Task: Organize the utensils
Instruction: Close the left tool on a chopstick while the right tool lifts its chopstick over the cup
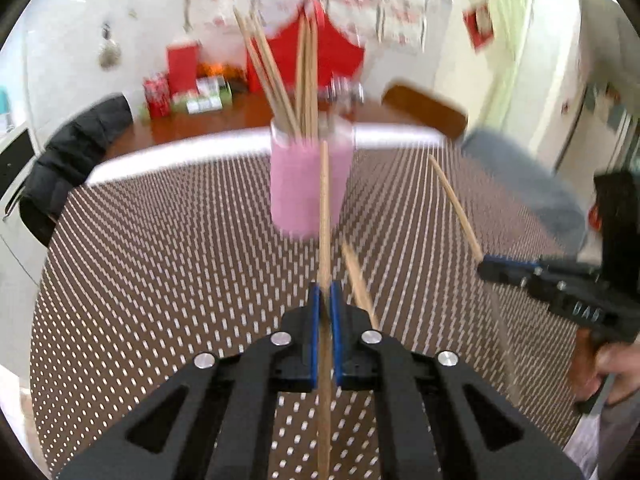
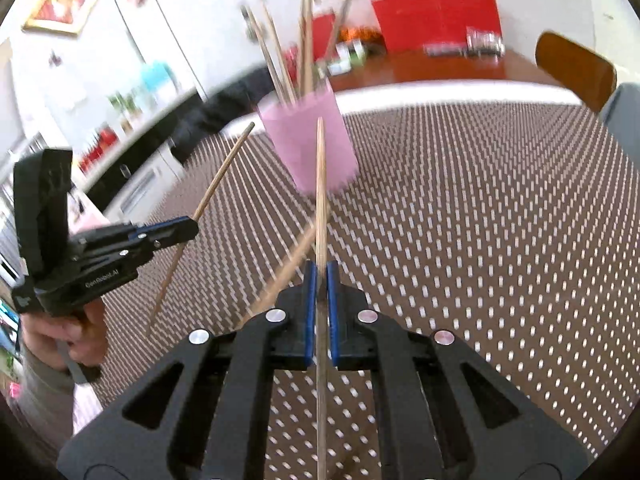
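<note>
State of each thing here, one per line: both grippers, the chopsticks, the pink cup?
left gripper: shut on one chopstick.
right gripper: shut on another chopstick.
loose chopstick: lying on the table.
pink cup: upright, holding several chopsticks.

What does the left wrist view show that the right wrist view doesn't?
Only the left wrist view: the left gripper head-on, shut on its chopstick.

Only the right wrist view: the right gripper head-on, shut on its chopstick, plus a gold-framed picture.

Both: the pink cup of chopsticks, a loose chopstick on the dotted tablecloth, and the opposite gripper side-on.
</note>
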Action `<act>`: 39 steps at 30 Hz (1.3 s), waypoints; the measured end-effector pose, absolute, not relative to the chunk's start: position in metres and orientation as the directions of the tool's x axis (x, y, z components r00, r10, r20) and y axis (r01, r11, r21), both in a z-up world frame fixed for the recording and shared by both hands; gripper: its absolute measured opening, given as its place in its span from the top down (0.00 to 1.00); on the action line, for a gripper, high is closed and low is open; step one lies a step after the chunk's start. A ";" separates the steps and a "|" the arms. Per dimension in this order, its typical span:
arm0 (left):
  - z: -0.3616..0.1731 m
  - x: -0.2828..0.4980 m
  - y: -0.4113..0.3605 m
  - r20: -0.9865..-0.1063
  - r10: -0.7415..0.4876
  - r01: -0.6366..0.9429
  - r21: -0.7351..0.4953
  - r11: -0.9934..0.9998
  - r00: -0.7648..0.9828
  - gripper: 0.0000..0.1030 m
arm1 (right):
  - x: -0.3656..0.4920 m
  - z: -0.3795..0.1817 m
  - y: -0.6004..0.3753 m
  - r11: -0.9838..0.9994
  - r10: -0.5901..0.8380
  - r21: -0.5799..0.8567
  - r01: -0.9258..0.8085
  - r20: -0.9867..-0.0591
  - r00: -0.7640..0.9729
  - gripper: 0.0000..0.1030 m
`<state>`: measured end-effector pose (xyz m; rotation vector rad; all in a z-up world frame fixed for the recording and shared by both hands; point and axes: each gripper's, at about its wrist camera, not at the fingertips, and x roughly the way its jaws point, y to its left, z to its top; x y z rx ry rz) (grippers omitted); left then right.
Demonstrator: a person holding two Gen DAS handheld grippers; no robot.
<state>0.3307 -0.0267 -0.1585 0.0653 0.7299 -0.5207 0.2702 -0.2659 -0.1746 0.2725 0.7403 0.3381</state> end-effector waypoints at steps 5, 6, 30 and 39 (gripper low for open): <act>-0.121 0.316 -0.016 -0.454 -0.492 0.478 -0.155 0.865 0.743 0.95 | 0.271 -0.145 -0.270 0.904 0.391 0.368 -0.218 -0.503 0.771 0.95; -0.116 0.312 -0.011 -0.426 -0.501 0.479 -0.168 0.862 0.753 0.95 | 0.273 -0.141 -0.269 0.903 0.391 0.366 -0.223 -0.491 0.778 0.95; -0.047 0.371 -0.030 -0.094 -0.544 0.506 -0.265 0.821 0.834 0.95 | 0.316 -0.044 -0.245 0.904 0.416 0.248 -0.347 -0.332 0.847 0.95; -0.021 0.413 -0.059 -0.016 -0.518 0.499 -0.243 0.832 0.855 0.95 | 0.357 0.008 -0.245 0.907 0.414 0.201 -0.369 -0.275 0.868 0.95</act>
